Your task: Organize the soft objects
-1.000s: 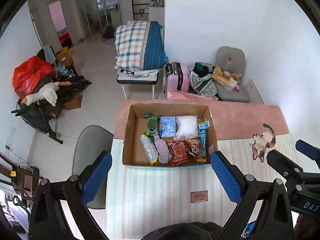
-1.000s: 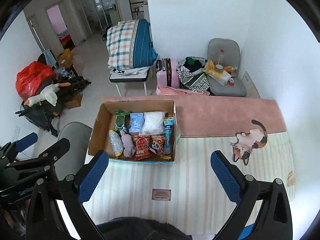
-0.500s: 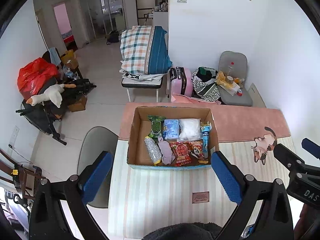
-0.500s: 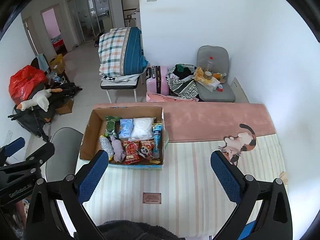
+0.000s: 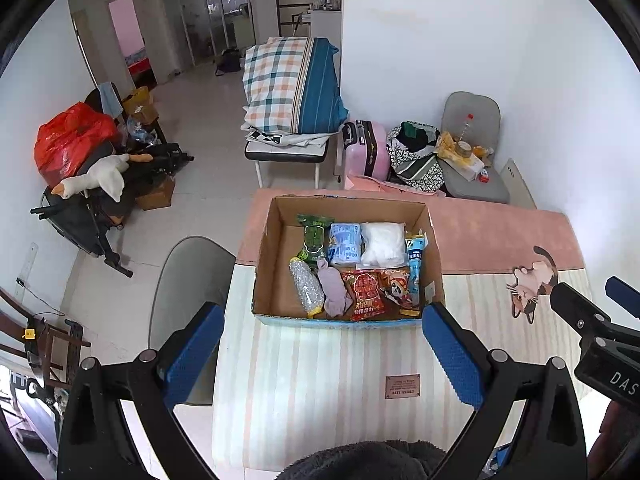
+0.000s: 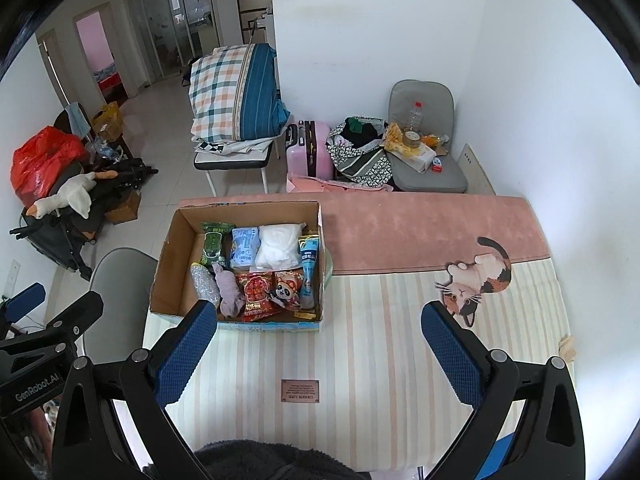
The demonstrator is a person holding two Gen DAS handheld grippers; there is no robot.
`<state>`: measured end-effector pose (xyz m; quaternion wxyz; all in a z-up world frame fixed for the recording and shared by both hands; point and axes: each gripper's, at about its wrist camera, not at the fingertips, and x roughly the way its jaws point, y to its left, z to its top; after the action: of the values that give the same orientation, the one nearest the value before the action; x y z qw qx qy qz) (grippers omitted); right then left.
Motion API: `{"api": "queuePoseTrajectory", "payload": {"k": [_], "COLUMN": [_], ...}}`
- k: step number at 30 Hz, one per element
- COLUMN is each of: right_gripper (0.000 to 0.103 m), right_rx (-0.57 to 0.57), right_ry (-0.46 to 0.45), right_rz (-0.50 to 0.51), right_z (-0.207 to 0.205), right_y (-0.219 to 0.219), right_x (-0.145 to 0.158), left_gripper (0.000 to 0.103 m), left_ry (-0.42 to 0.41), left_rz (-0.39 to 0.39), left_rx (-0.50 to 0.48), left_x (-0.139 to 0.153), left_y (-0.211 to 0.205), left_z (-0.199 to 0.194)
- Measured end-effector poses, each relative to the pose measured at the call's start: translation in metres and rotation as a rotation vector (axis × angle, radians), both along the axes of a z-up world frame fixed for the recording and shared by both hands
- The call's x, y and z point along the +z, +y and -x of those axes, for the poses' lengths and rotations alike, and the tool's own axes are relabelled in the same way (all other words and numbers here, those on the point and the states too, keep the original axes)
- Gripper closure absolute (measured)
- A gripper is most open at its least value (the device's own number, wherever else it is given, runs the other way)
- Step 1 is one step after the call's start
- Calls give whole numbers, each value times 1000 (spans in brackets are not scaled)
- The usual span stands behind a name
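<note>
Ahead of the left gripper (image 5: pixel 320 356), just beyond the gap between its widely spread blue fingers (image 5: pixel 452 354), sits the open cardboard box (image 5: pixel 272 264) on the striped surface (image 5: pixel 320 380); the gripper holds nothing and hangs above the surface, clear of the box's near wall. Inside the box the soft things crowd toward its right half, leaving the left part of the floor bare: a green packet (image 5: pixel 314 236), a pale blue packet (image 5: pixel 345 239) and a white bag (image 5: pixel 383 243) in the far row, a silver bundle (image 5: pixel 306 286), a lilac cloth (image 5: pixel 334 290), a red snack bag (image 5: pixel 366 290) and a panda snack bag (image 5: pixel 396 286) in the near row, with a blue tube-shaped packet (image 5: pixel 414 270) along the right wall. From the right gripper (image 6: pixel 320 354), also spread wide and empty, the box (image 6: pixel 172 272) lies ahead and to the left, its near corner just past the left fingertip, while the stretch of surface (image 6: pixel 380 340) straight ahead between the fingers carries only a small brown label (image 6: pixel 300 391). A cat print (image 6: pixel 478 280) lies ahead of its right finger. What the lilac cloth actually is, perhaps a sock, is hard to tell at this size. A dark fleecy sleeve (image 6: pixel 256 460) shows at the bottom edge.
</note>
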<state>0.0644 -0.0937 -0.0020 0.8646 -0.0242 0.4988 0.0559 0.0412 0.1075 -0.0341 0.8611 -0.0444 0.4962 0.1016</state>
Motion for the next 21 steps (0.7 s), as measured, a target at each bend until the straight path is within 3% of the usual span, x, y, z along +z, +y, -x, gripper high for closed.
{"api": "queuePoseTrajectory", "payload": {"k": [21], "right_gripper": [0], "right_rx": [12], "right_ry": [8], "right_rz": [5], "right_z": [1], "right_y": [3], "right_x": [-3], "left_gripper": [1], "left_ry": [12], "left_rz": [7], "left_rx": [-9], "left_x": [0], "left_y": [1], "left_z": [-3]}}
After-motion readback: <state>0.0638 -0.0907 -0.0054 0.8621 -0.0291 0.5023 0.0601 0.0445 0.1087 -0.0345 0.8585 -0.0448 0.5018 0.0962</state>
